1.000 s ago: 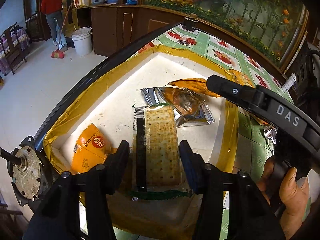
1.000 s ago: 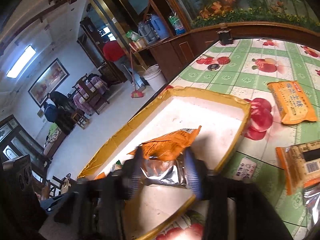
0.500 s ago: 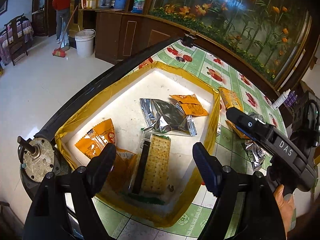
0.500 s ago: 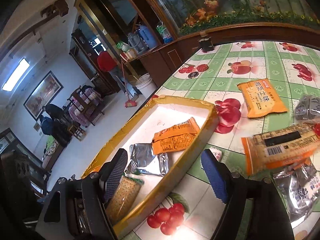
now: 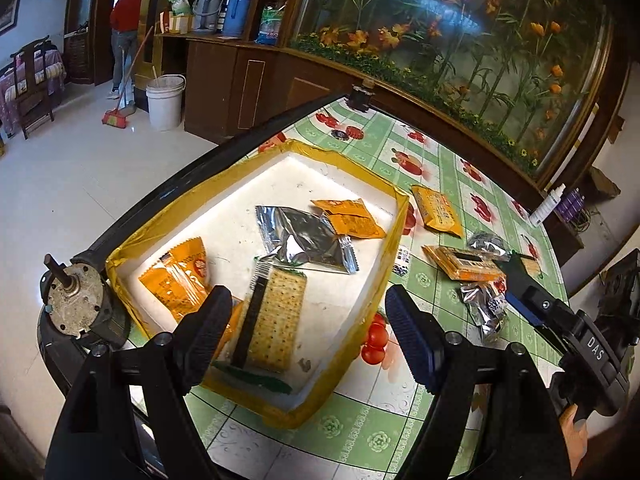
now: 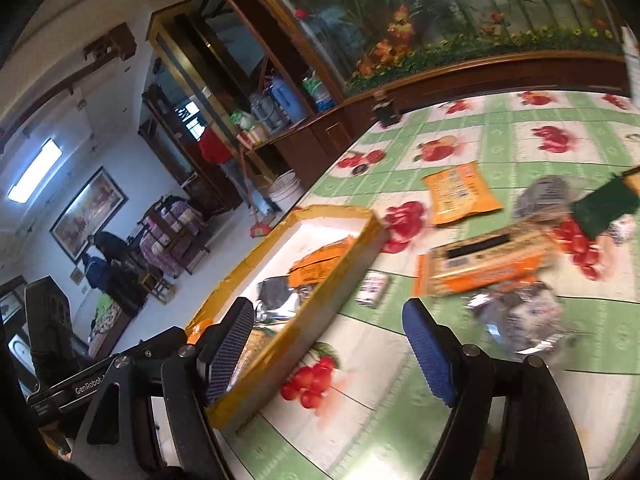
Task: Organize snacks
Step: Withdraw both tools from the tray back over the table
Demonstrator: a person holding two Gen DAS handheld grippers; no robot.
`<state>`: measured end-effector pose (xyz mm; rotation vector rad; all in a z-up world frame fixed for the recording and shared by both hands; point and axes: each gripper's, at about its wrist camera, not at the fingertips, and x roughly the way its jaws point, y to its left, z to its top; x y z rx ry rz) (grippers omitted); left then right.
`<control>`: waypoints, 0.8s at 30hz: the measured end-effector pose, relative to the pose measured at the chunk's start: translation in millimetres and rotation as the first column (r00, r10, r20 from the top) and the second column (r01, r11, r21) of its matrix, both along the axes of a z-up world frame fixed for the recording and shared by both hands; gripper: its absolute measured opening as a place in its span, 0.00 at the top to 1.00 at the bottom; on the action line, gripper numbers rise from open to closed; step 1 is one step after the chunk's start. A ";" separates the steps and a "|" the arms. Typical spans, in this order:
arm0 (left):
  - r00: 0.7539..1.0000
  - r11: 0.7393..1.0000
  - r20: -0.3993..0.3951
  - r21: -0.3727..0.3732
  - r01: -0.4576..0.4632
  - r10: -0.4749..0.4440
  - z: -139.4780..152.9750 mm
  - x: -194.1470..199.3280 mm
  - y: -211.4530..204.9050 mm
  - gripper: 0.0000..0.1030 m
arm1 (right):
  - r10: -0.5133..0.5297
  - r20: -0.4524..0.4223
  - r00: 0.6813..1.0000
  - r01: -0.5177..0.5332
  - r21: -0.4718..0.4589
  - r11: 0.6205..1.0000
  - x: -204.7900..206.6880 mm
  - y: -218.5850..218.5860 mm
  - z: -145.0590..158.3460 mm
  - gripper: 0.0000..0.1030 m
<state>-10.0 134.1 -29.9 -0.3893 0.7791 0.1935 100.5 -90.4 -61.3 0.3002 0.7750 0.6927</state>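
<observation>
Left gripper [image 5: 308, 328] jaws wide, empty, over cracker pack [image 5: 276, 316] in tray [image 5: 396, 216], frame centre; right gripper [image 6: 328, 348] jaws wide, empty, over tablecloth [image 6: 500, 148]

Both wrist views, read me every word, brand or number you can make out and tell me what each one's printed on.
"DAS": on the right gripper body, left wrist view.
"GenRobot": on the left gripper body, right wrist view; it may run on, cut off there.
Orange snack packets and cracker pack: print and barcodes too small or blurred to read.
</observation>
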 end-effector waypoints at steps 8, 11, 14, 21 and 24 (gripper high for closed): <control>0.991 0.988 -0.054 0.083 0.128 -0.124 -8.1 12.7 -55.2 0.23 | -0.189 0.056 0.980 0.193 -0.079 0.978 -19.2 -86.1 -2.6 0.20; 0.982 0.977 -0.080 0.117 0.178 -0.169 -13.7 15.4 -75.7 0.23 | -0.236 0.036 0.971 0.239 -0.085 0.967 -22.8 -111.0 -13.7 0.20; 0.974 0.966 -0.100 0.143 0.216 -0.203 -17.3 16.6 -91.4 0.23 | -0.266 0.009 0.964 0.265 -0.091 0.960 -24.7 -128.4 -23.5 0.20; 0.955 0.940 -0.139 0.183 0.286 -0.264 -21.9 19.9 -119.7 0.23 | -0.274 0.019 0.962 0.274 -0.108 0.956 -36.0 -138.8 -31.1 0.20; 0.948 0.930 -0.151 0.202 0.308 -0.281 -23.5 21.3 -128.8 0.23 | -0.269 0.041 0.962 0.272 -0.124 0.954 -38.5 -138.1 -29.9 0.20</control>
